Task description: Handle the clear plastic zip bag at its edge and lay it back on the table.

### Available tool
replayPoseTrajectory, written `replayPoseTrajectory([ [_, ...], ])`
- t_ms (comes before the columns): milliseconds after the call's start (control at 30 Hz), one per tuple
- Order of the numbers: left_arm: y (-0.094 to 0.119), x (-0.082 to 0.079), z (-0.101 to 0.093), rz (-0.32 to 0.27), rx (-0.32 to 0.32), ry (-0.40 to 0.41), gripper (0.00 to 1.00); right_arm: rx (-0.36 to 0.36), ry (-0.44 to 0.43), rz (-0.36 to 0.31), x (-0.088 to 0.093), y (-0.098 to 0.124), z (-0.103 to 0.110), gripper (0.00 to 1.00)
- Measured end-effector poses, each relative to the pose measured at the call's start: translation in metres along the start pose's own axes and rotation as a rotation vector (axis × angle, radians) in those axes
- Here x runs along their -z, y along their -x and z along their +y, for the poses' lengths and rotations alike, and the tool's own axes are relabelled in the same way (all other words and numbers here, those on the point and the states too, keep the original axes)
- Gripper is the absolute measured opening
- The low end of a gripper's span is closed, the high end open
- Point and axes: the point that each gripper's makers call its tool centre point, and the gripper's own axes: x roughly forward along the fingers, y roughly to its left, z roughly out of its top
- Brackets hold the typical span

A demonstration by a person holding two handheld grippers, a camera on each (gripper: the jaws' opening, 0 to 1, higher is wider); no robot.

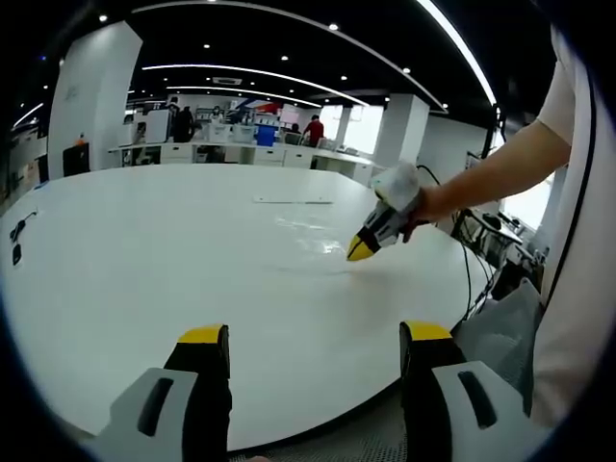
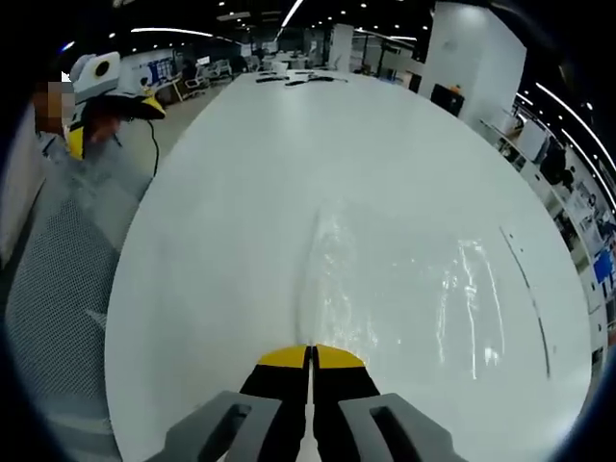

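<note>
- Bag (image 2: 385, 279): clear, glossy, wrinkled film lying flat on the smooth white table (image 2: 241, 192).
- Right gripper (image 2: 310, 358): yellow-tipped jaws clenched on the bag's edge.
- Left gripper (image 1: 313, 351): jaws spread, holding nothing.

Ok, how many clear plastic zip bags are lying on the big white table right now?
1. The clear plastic zip bag lies flat on the white table, its near edge pinched in the shut right claw. None seems hidden.

Clear zip bag (image 2: 404, 279), white table (image 2: 241, 192)
</note>
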Motion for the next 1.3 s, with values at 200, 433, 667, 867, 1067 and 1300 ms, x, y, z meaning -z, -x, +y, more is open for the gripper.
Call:
replayPoseTrajectory([
  [200,0.0,-0.001,-0.001,0.001,0.002,-0.002,0.71,-0.012,-0.011,-0.018,-0.008,0.011,0.005,0.0],
  [433,0.0,-0.002,-0.003,0.004,0.008,-0.005,0.71,-0.028,-0.003,-0.033,-0.019,0.029,0.012,0.0],
  [667,0.001,-0.003,-0.002,0.007,0.012,-0.014,0.71,-0.041,0.022,-0.037,-0.025,0.046,0.021,0.0],
  [867,0.002,-0.005,-0.003,0.013,0.021,-0.029,0.7,-0.051,0.04,-0.04,-0.032,0.06,0.029,0.0],
  [1067,0.004,-0.006,-0.007,0.04,0.03,-0.07,0.69,-0.044,0.046,-0.057,-0.043,0.079,0.035,0.0],
  [1300,0.007,-0.018,-0.017,0.048,0.057,-0.167,0.65,-0.048,0.051,-0.087,-0.057,0.1,0.045,0.0],
])
